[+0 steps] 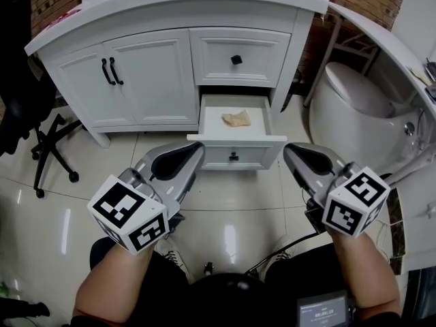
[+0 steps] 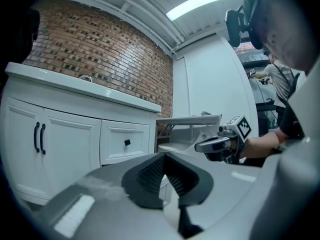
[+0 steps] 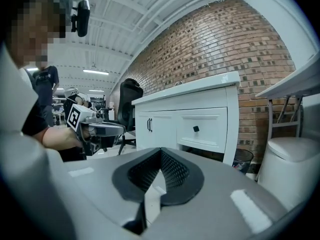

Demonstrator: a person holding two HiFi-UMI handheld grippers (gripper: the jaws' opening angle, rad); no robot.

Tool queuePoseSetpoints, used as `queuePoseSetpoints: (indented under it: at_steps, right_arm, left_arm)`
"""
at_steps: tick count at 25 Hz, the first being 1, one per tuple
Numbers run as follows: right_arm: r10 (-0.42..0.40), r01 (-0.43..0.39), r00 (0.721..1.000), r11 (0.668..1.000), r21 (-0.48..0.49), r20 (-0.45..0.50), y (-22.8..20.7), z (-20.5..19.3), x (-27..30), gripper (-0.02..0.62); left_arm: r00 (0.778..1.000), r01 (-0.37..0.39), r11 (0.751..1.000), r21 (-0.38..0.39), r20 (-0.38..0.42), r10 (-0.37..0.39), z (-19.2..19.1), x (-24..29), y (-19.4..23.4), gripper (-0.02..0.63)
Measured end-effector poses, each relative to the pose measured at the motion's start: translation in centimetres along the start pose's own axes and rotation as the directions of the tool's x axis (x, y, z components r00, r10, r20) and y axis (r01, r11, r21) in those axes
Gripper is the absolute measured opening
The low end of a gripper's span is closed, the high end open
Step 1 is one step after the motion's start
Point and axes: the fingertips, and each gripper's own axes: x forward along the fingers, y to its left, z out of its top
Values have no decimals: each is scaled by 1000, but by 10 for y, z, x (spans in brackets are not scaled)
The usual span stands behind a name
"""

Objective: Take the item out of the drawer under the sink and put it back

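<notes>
The lower drawer point(image 1: 208, 116) of the white sink cabinet point(image 1: 143, 67) stands pulled out. A crumpled beige item point(image 1: 237, 118) lies inside it, toward the back. My left gripper point(image 1: 194, 150) hovers just left of the drawer front, jaws shut and empty; the same holds in the left gripper view point(image 2: 164, 157). My right gripper point(image 1: 290, 152) hangs just right of the drawer front, also shut with nothing in it point(image 3: 160, 152). Neither touches the drawer. Each gripper view shows the other gripper and the shut upper drawer point(image 2: 126, 142), but not the item.
A white toilet point(image 1: 354, 94) stands right of the cabinet, with a white counter edge point(image 1: 402, 53) curving past it. A black office chair point(image 1: 30, 107) sits at the left. A dark bin point(image 3: 243, 160) stands by the brick wall. Glossy tile floor point(image 1: 231, 203) lies below the grippers.
</notes>
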Motion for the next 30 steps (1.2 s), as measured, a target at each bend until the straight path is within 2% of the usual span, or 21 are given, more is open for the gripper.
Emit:
queuePoseSetpoints:
  at_steps: [6,10,30]
  right_arm:
    - [-7,7,1000,1000,-22,7,11,-4,-17,8]
    - [8,-8,1000,1000,-5,10,16,-4,-18,8]
    - [-3,2,1000,1000,-8,-6,20,-6,-18,6]
  left_arm:
    - [1000,-15,999,43,-11,15,-2,-11,-11,5]
    - [1000,-17,1000,17,-9,17,-3,-15,-15,5]
    - [1000,-14,1000,26,-19,15,-6,-14,-17,5]
